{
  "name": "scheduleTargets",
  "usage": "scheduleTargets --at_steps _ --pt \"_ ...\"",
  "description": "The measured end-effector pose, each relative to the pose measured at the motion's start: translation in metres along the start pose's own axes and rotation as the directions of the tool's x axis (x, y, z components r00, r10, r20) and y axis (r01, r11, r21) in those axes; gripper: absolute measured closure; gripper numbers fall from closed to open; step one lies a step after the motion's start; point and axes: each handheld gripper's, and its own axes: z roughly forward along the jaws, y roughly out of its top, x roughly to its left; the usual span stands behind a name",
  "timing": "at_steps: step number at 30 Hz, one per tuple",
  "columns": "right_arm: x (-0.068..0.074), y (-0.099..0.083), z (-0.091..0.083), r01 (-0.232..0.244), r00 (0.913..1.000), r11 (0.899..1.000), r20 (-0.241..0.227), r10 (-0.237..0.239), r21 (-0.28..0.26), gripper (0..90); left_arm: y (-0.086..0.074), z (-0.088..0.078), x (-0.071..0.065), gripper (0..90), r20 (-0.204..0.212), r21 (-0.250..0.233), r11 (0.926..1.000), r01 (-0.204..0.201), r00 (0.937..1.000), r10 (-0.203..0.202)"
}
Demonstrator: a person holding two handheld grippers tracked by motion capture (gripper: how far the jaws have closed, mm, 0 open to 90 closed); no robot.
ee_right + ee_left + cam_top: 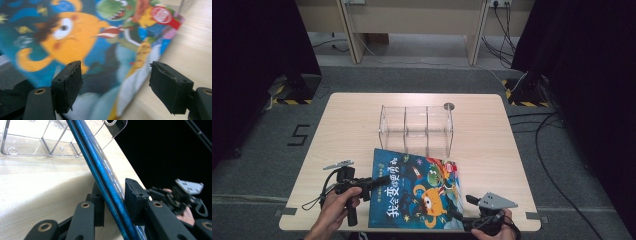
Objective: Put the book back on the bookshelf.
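Indoors | wooden table [352,112] | left gripper [371,183] jaws clamp book [417,190] | right gripper [460,208] jaws apart

**The count: one book, one organizer, two grippers**

One picture book [417,192] on the table [357,115], and that is the only book out there. One clear plastic organizer [416,129] behind it; two dividers inside, so three compartments. Two handheld grippers in play: the left gripper [379,181] and the right gripper [459,212], each with two black jaws, four jaws in all. Two hands, one on each tool. One grey three-cornered plate on each gripper, two in total. One small round metal fitting [449,106] at the far edge of the tabletop. On the book's cover, one round red sticker [161,14].
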Motion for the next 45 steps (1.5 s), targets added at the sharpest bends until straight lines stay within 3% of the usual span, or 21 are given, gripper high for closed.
scheduleTargets --at_steps 3,10,13,19,25,29,33,36,38,42,45 --pt "0.013 -0.004 -0.005 0.005 0.9996 1.0 -0.028 -0.005 -0.029 26.6 0.001 0.0 -0.001 69.4 -0.004 -0.006 1.0 0.003 1.0 -0.003" --pt "0.044 -0.01 -0.002 0.093 0.9947 0.995 -0.042 -0.094 -0.02 26.6 0.002 0.002 -0.002 67.5 -0.01 -0.023 0.9993 0.03 0.9995 -0.03" --pt "0.05 -0.011 0.003 0.102 0.993 0.995 -0.058 -0.103 -0.011 26.5 0.003 0.002 -0.003 67.1 -0.015 -0.024 0.9994 0.024 0.9996 -0.024" --pt "0.058 -0.008 0.009 0.143 0.989 0.99 -0.036 -0.143 0.0 26.2 0.004 0.001 -0.007 67.0 -0.022 -0.035 0.9985 0.041 0.9989 -0.042" --pt "0.074 -0.006 0.017 0.22 0.9754 0.975 0.013 -0.22 -0.001 26.3 0.006 0.002 -0.013 65.6 -0.032 -0.045 0.9978 0.048 0.9982 -0.05" --pt "0.084 -0.003 0.022 0.268 0.9616 0.963 0.067 -0.266 -0.019 28.7 0.009 -0.001 -0.017 65.4 -0.043 -0.07 0.9965 0.046 0.9979 -0.049" --pt "0.091 0.0 0.028 0.332 0.938 0.943 0.117 -0.326 -0.032 36.3 0.011 -0.004 -0.022 65.4 -0.044 -0.08 0.996 0.038 0.9982 -0.042" --pt "0.097 0.003 0.035 0.387 0.9119 0.922 0.158 -0.379 -0.024 39.6 0.01 -0.003 -0.023 65.6 -0.048 -0.084 0.9959 0.034 0.9981 -0.038" --pt "0.101 0.005 0.039 0.429 0.8855 0.903 0.199 -0.42 -0.006 42.5 0.01 -0.002 -0.023 66.0 -0.054 -0.098 0.9946 0.036 0.9977 -0.041" --pt "0.11 0.006 0.045 0.498 0.8281 0.867 0.286 -0.482 0.021 50.5 0.006 -0.002 -0.025 67.3 -0.024 -0.092 0.9941 0.057 0.9979 -0.06" --pt "0.112 0.006 0.046 0.504 0.8151 0.863 0.313 -0.488 0.031 53.5 0.001 0.0 -0.029 67.0 -0.015 -0.092 0.994 0.059 0.998 -0.061"
